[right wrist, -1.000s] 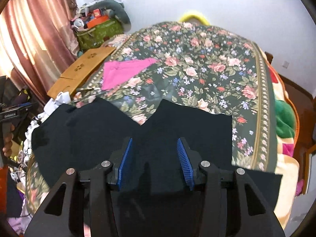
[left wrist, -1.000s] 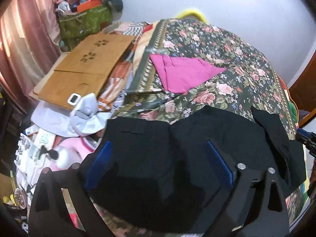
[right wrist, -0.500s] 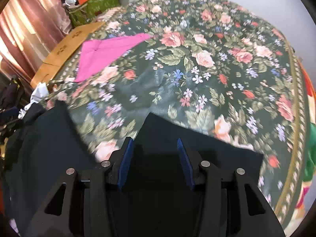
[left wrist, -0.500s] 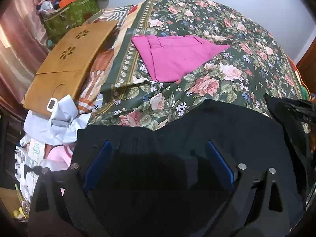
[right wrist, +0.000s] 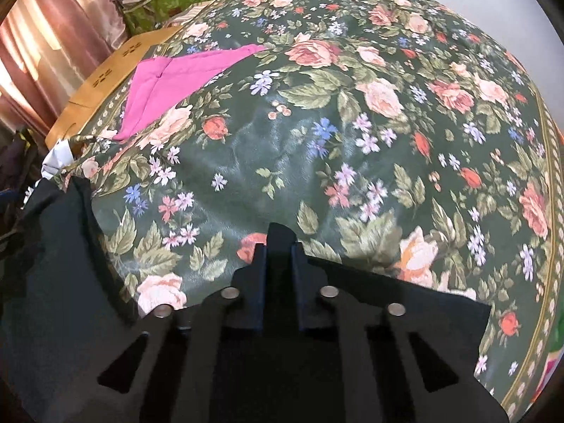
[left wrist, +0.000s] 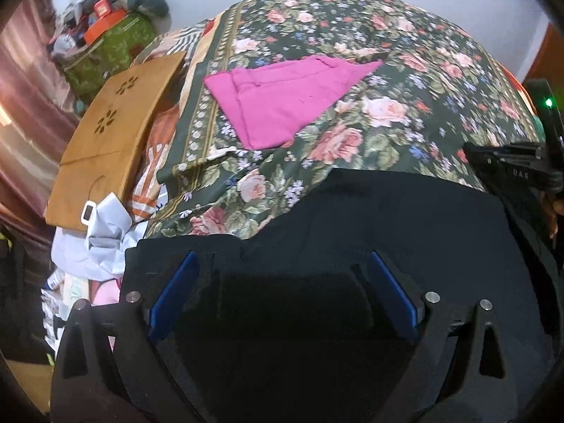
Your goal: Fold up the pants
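Black pants [left wrist: 387, 218] lie spread on the near part of a floral bedspread [left wrist: 387, 112]. My left gripper [left wrist: 282, 264] is open, its blue pads wide apart just above the pants' near left edge. My right gripper [right wrist: 280, 246] is shut on a pinch of the black pants [right wrist: 405, 303], with a fold of cloth sticking up between the fingers. The other pant part [right wrist: 46, 246] shows at the left of the right wrist view. The right gripper also shows at the right edge of the left wrist view [left wrist: 511, 169].
A folded pink garment [left wrist: 289, 102] lies farther up the bed, also in the right wrist view [right wrist: 169, 84]. A wooden board [left wrist: 109, 134], a white cloth pile [left wrist: 98, 239] and a green bag [left wrist: 105, 49] sit off the bed's left side.
My right gripper has closed on the pants' edge and dropped lower toward the bed. My left gripper has moved lower and closer over the pants, still open.
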Tool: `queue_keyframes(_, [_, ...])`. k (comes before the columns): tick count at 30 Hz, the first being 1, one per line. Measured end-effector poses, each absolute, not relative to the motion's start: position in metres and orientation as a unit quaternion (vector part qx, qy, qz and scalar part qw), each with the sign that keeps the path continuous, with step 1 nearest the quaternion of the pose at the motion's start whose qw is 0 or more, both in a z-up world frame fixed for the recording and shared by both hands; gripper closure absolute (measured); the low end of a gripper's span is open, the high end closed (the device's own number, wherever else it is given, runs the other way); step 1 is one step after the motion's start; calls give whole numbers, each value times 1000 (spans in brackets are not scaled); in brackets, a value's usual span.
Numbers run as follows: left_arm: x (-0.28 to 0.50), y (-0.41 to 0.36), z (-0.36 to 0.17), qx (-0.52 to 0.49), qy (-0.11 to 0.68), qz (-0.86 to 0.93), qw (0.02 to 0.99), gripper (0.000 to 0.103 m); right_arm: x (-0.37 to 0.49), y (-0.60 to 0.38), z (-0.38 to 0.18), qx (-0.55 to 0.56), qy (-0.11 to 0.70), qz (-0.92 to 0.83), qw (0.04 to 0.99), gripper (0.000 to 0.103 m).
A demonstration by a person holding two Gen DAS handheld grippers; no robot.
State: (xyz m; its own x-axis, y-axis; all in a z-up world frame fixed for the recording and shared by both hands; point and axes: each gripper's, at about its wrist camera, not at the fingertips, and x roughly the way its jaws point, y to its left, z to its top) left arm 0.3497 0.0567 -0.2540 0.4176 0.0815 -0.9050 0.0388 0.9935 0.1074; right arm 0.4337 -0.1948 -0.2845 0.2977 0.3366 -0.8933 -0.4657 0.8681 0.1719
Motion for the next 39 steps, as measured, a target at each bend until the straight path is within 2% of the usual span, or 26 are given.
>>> queue_keyframes(6, [339, 23, -249, 77, 547, -19, 833, 6, 412, -237, -242, -11, 490, 238, 838, 95])
queue_keyframes(15, [320, -58, -243, 117, 554, -88, 819, 6, 339, -338, -124, 21, 372, 201, 906, 95])
queue_keyframes(20, [298, -111, -244, 158, 549, -115, 813, 6, 293, -380, -87, 36, 335, 187, 923, 95])
queue_keyframes(23, [289, -129, -245, 179, 542, -109, 814, 6, 271, -388, -93, 20, 340, 181, 923, 95])
queue_keyframes(26, [281, -144, -247, 159, 558, -141, 802, 6, 252, -394, -123, 2, 367, 161, 916, 95])
queue_keyframes(32, [265, -176, -246, 181, 542, -149, 807, 6, 223, -423, -183, 42, 424, 130, 895, 95])
queue_keyframes(39, [260, -186, -249, 160, 549, -164, 803, 6, 189, -441, -219, 83, 464, 111, 875, 95])
